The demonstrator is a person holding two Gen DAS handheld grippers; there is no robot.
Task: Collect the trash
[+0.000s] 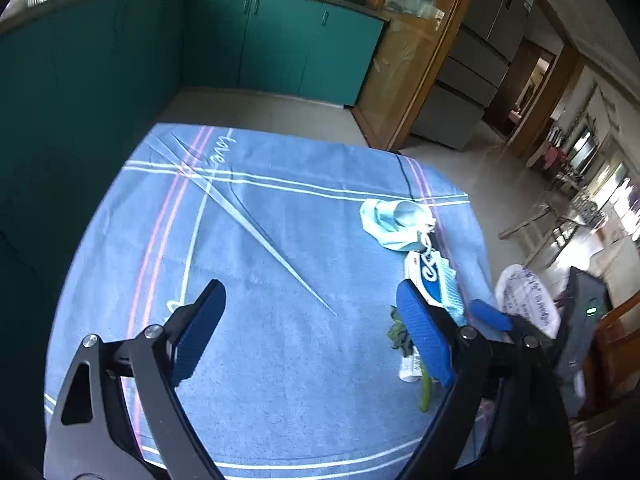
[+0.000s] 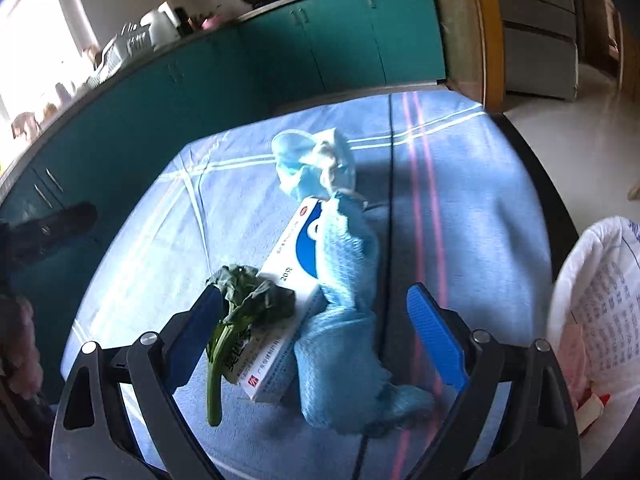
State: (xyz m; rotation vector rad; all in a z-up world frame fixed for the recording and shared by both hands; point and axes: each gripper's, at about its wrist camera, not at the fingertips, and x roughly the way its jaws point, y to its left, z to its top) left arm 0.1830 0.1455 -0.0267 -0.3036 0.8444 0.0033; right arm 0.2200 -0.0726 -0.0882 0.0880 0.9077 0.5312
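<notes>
well, wilted green leaf (image 2: 248,300) lies atop white/blue med box (image 2: 288,300).

The table's left half (image 1: 248,280) lies free, while mask (image 1: 394,222), box (image 1: 430,276) and leafy stalk (image 2: 236,312) crowd its right.

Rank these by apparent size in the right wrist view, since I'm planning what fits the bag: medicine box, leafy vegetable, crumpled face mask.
1. Medicine box, the longest, though partly covered.
2 and 3. Leafy vegetable and crumpled face mask look similar; the vegetable lies nearer the camera, so I won't rank them.
</notes>
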